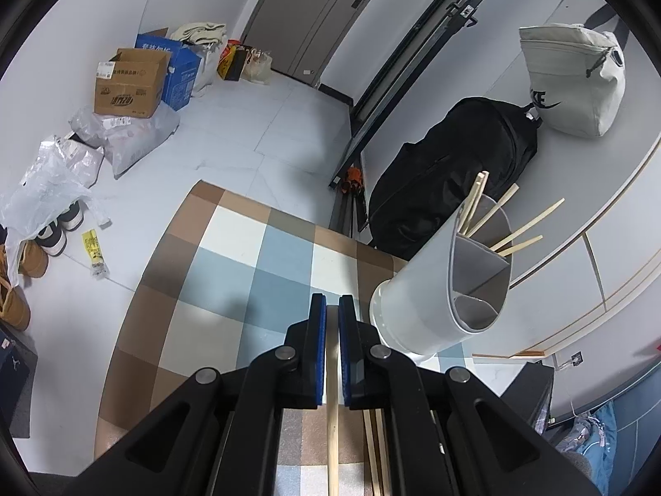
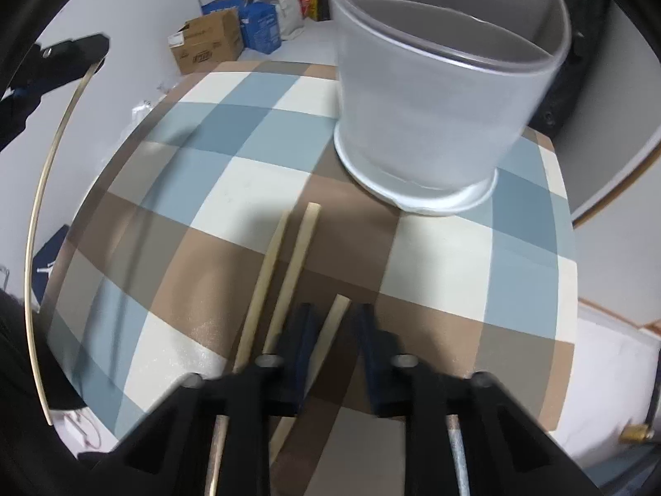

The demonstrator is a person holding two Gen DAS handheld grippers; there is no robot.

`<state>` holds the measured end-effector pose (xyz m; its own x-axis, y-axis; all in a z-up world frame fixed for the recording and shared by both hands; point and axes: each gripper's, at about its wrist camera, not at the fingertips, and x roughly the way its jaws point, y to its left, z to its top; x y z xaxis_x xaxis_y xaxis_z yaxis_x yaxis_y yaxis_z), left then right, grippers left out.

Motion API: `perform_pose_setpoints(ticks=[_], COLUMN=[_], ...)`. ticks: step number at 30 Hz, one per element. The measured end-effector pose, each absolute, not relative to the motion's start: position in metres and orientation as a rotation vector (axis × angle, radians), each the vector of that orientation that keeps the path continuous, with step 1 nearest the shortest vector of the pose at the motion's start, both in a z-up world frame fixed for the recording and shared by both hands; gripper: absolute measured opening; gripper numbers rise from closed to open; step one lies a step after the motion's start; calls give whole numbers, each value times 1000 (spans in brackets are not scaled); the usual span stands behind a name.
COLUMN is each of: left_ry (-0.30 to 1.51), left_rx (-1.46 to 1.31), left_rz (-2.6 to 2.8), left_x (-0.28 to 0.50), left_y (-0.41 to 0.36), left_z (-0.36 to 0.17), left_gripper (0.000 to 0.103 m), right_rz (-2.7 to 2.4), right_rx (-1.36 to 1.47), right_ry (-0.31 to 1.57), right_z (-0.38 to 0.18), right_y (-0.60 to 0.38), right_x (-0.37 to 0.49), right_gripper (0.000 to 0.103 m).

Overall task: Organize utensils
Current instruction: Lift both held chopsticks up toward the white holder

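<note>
Though my left gripper (image 1: 332,304) is clenched on one chopstick (image 1: 331,376), its far end is hidden between the pads. My right gripper (image 2: 332,314) straddles another chopstick (image 2: 330,330); blur hides whether it is gripped. Both sit mid-table (image 2: 529,289). At the table's far edge stands the holder (image 1: 438,285), with chopsticks inside.

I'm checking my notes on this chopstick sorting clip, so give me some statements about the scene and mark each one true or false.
1. The white divided plastic holder stands on the checked tablecloth. True.
2. The holder is empty. False: wooden chopsticks stick out of one compartment.
3. The left tool is shut on a wooden chopstick. True.
4. Two loose wooden chopsticks lie on the cloth left of the right tool. True.
5. The cloth is plain red. False: it is blue, brown and cream checks.
</note>
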<state>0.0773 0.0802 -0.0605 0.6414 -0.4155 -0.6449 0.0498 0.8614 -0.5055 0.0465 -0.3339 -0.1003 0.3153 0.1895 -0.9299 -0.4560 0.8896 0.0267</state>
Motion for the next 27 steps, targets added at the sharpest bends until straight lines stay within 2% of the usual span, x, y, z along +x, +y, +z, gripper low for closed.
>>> perform_pose_setpoints(ticks=[7, 13, 17, 22, 27], left_ry=[764, 686, 649, 601, 476], left_rx=[-457, -434, -451, -461, -461], left_rz=[-314, -322, -330, -348, -371], left_x=[70, 68, 69, 73, 84], left_y=[78, 70, 65, 58, 44], left_z=[-48, -24, -6, 17, 52], left_gripper=[2, 2, 2, 2, 2], right_rz=[427, 467, 455, 446, 452], right_rx=[-99, 68, 101, 164, 203], right_ry=[1109, 889, 684, 520, 361], right_z=[-79, -27, 7, 36, 77], right_y=[-360, -389, -400, -407, -422], right_x=[53, 45, 38, 41, 50], right_gripper=[5, 5, 5, 5, 5])
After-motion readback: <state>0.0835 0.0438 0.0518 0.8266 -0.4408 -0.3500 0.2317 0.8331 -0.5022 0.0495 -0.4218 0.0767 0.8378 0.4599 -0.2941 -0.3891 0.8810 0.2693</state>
